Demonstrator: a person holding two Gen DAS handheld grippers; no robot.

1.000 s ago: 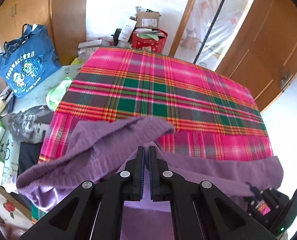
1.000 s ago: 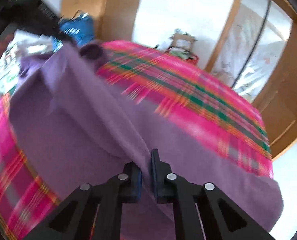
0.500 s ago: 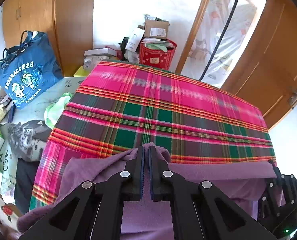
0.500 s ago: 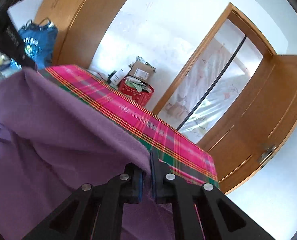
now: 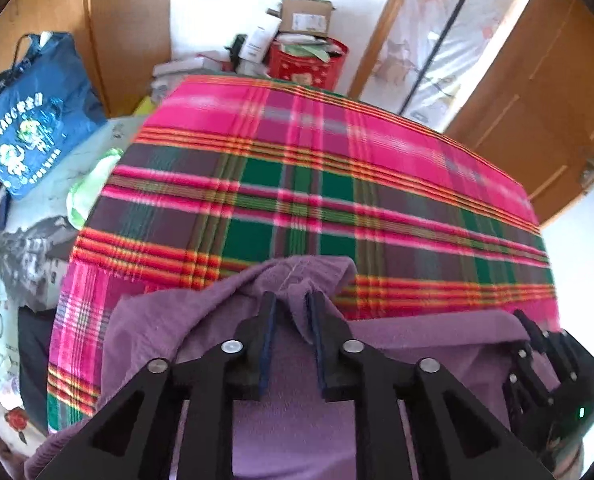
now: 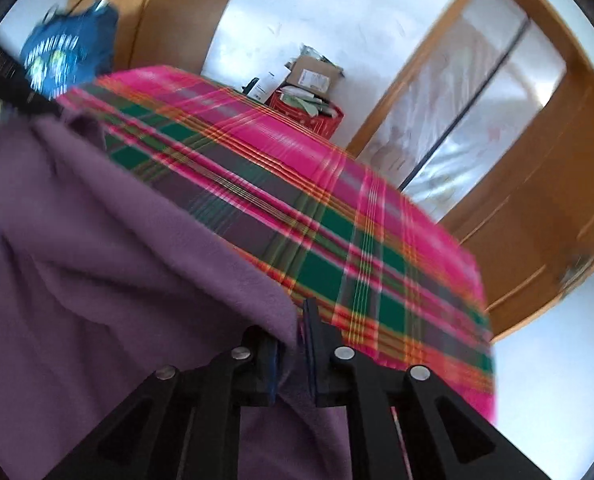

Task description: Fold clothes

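- On the far left a blue bag [image 5: 29,120] leans by the wooden wall; papers and a green cloth [image 5: 93,188] lie just beside the table; they are not part of the job.
- The table has a bright pink checked cloth [image 5: 317,184] on it; most of it is bare.
- The purple top [image 5: 201,320] lies at the near edge of the table; its far edge makes a line across the near part, so one fold looks done; I think more folds are still left.
- The left gripper [image 5: 291,308] has just been opening; there is a clear gap between its fingers; a bump of purple cloth stands in the gap, but the pads do not squeeze it; it has let go.
- The right gripper [image 6: 293,334] sits at the right end of the top's edge; it has just been opening a little too; a flap of the top hangs between its fingers, and I cannot tell if they pinch it.
- Behind the table are a red bin [image 5: 307,62], a box and wooden doors.
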